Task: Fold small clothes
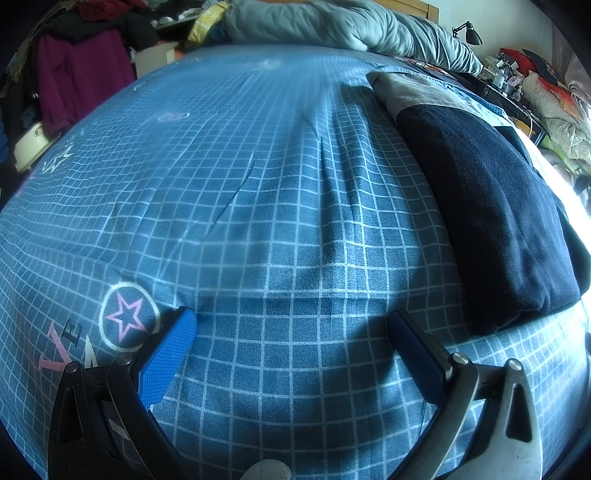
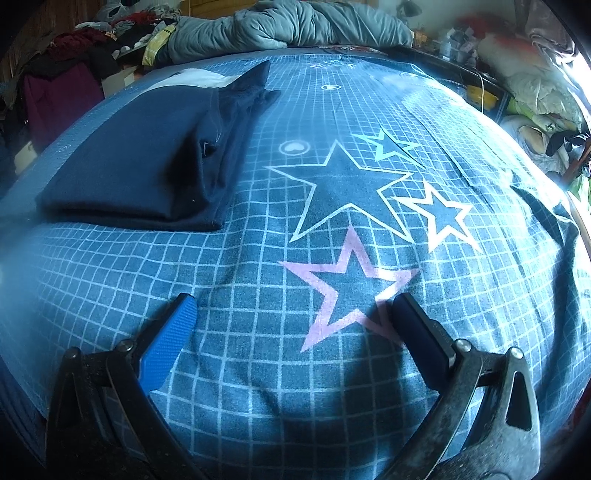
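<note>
The bed (image 1: 258, 166) fills both of my views, its blue grid-print cover with stars and hearts pulled fairly flat, which gives me a broad, soft surface to fold on. A grey duvet (image 1: 332, 22) is bunched along the far edge, I'd guess pushed there to leave the working area free.

The navy garment (image 2: 129, 162) lies folded into a thick rectangle on the cover, off to the right in my left wrist view and to the left in my right wrist view, so it sits between my two tools and a little ahead of them. A grey piece (image 1: 413, 92) lies at its far end, touching it; I can't tell whether it is a separate item or part of the same one. Something white also shows at the garment's far end in the right view, and I can't identify that either. I judge the navy piece folded and parked aside to keep the middle open.

The left gripper (image 1: 291, 325) hovers low over bare cover, jaws spread wide and grasping nothing. The right gripper (image 2: 293, 310) does likewise above the pink star (image 2: 347, 288), jaws released and empty.

As for containers, I see no basket or box on the bed; clutter beyond the edges is too blurred to sort.
</note>
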`<act>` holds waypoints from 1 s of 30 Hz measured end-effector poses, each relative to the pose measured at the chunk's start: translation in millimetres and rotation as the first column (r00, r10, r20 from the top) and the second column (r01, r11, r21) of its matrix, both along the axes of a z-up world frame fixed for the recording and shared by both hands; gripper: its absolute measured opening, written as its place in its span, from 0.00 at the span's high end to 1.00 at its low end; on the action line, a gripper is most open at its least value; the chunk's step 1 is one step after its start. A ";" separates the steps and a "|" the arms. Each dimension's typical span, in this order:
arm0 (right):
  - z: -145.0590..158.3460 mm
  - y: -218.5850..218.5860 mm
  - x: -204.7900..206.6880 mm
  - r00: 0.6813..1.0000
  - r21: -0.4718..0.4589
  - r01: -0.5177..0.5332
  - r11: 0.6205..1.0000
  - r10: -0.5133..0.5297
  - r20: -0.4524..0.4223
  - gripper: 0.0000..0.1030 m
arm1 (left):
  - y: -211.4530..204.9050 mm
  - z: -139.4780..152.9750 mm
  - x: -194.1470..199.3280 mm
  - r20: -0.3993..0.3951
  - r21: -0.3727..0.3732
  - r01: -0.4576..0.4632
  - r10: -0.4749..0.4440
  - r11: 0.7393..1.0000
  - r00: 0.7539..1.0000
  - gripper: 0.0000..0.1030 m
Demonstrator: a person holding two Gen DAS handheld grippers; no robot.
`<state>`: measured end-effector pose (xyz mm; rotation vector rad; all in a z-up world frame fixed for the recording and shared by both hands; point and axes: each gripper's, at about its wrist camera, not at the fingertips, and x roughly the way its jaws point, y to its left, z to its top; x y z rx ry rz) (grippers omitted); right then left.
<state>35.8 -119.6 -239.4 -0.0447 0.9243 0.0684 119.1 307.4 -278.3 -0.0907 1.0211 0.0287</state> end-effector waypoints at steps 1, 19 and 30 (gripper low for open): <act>0.4 -0.6 0.6 1.000 0.005 -0.001 1.000 0.001 -0.006 0.00 | 0.0 0.0 0.1 0.000 0.000 0.000 0.000 1.000 1.000 0.00; 1.5 4.3 23.2 0.985 -0.005 0.126 0.992 -0.125 -0.115 0.00 | -0.2 0.0 0.4 -0.001 0.000 0.000 0.000 1.000 1.000 0.00; -3.8 7.8 30.2 0.987 -0.026 0.135 0.990 -0.137 -0.083 0.00 | -0.2 0.1 0.4 -0.001 0.001 0.000 0.000 1.000 1.000 0.00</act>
